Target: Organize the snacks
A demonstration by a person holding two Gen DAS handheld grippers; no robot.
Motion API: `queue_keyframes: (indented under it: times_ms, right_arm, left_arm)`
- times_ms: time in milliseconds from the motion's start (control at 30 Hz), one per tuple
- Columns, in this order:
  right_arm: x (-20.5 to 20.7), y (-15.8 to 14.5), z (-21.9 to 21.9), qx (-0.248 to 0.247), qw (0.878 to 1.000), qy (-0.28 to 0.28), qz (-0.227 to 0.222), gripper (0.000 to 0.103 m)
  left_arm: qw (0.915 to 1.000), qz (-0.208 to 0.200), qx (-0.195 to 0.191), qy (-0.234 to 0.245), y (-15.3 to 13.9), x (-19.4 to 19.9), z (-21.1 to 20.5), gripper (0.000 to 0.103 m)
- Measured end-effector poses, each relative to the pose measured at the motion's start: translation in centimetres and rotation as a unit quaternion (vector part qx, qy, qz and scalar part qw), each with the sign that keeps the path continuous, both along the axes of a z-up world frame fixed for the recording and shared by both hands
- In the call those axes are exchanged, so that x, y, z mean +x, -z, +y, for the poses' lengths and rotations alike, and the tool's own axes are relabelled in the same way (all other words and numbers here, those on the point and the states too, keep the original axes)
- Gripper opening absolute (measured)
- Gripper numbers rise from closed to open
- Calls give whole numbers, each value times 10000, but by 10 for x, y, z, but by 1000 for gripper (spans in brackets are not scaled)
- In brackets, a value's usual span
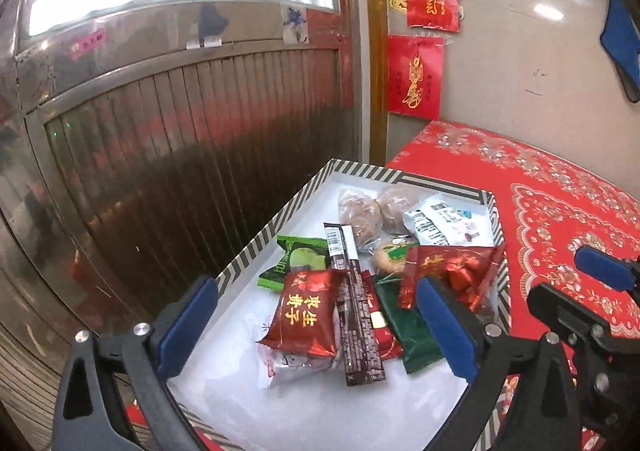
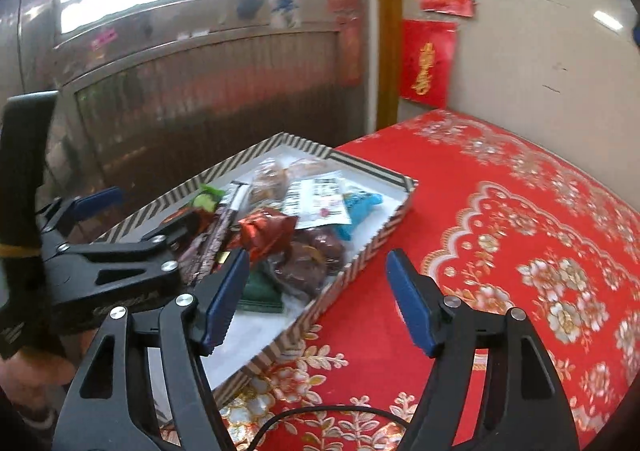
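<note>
A striped tray (image 1: 256, 247) with a white floor sits at the table's left edge and holds several wrapped snacks. Among them are a red packet with gold characters (image 1: 308, 315), a long brown bar (image 1: 356, 315), a light green packet (image 1: 300, 259), a dark green packet (image 1: 408, 331), a red bag of candies (image 1: 452, 271), a white packet (image 1: 444, 223) and brown buns (image 1: 360, 215). My left gripper (image 1: 316, 287) hovers open over the tray's near half, with nothing pressed between its pads. My right gripper (image 2: 316, 257) stands open above the tray's right rim (image 2: 360, 251), holding nothing.
The table wears a red floral cloth (image 2: 500, 251), bare to the right of the tray. A ribbed metal door (image 1: 180, 131) stands just behind and left of the tray. Red paper decorations (image 1: 416, 75) hang on the wall. A black cable (image 2: 320, 411) lies near the front edge.
</note>
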State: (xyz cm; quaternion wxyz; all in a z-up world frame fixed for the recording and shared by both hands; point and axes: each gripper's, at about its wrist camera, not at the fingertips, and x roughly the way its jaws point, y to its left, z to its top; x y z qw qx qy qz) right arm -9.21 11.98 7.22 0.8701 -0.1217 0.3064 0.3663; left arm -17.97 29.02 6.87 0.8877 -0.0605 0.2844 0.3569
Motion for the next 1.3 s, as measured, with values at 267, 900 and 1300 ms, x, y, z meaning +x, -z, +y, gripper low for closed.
queue_keyframes:
  times_ms: [267,900,1300]
  right_arm:
    - [-1,2,-11,321,9988,361,62,72]
    - [-13,9,-9,376,9986,372,44,77]
    - [-10,11,-3,333,9988,340,81,77]
  left_arm:
    - [9998,-156,44,-66,-8,-12,-13,102]
    - [9996,-158,40,-218,-6,-27,-11,103]
    - [9978,129,505,-399,-3,-23,-13,103]
